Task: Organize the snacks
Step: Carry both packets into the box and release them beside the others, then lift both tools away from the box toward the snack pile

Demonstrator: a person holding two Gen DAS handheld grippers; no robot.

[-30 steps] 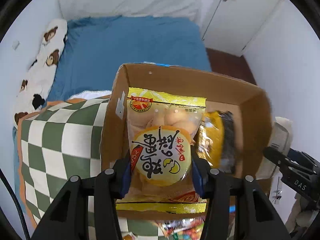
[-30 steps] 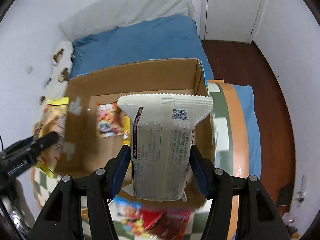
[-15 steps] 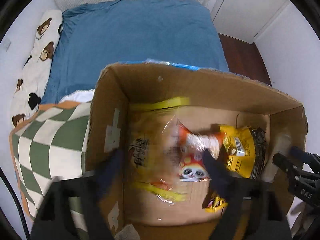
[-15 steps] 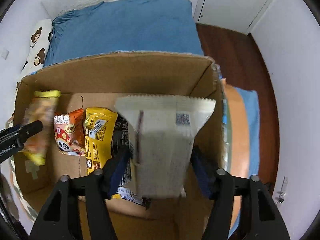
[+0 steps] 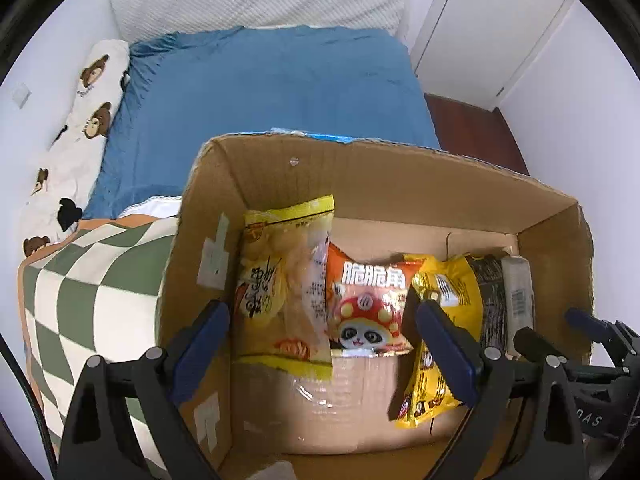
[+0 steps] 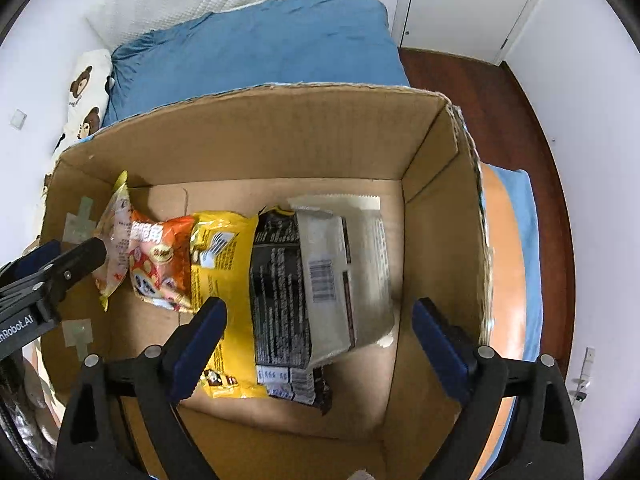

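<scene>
Left tool point(image 5: 320, 344) released, right tool point(image 6: 318, 336) opening over the white packet point(image 6: 352, 276); both should lift straight out of the cardboard box point(image 6: 280, 136) without snagging packets

A brown cardboard box point(image 6: 280, 140) stands open. On its floor five snack packs lie side by side, overlapping: a clear yellow pack point(image 5: 280, 272) leaning by the left wall, an orange pack with a panda point(image 5: 368, 308), a yellow pack point(image 6: 224, 264), a black pack point(image 6: 280, 280), and a grey-white pack point(image 6: 348, 264) rightmost.
</scene>
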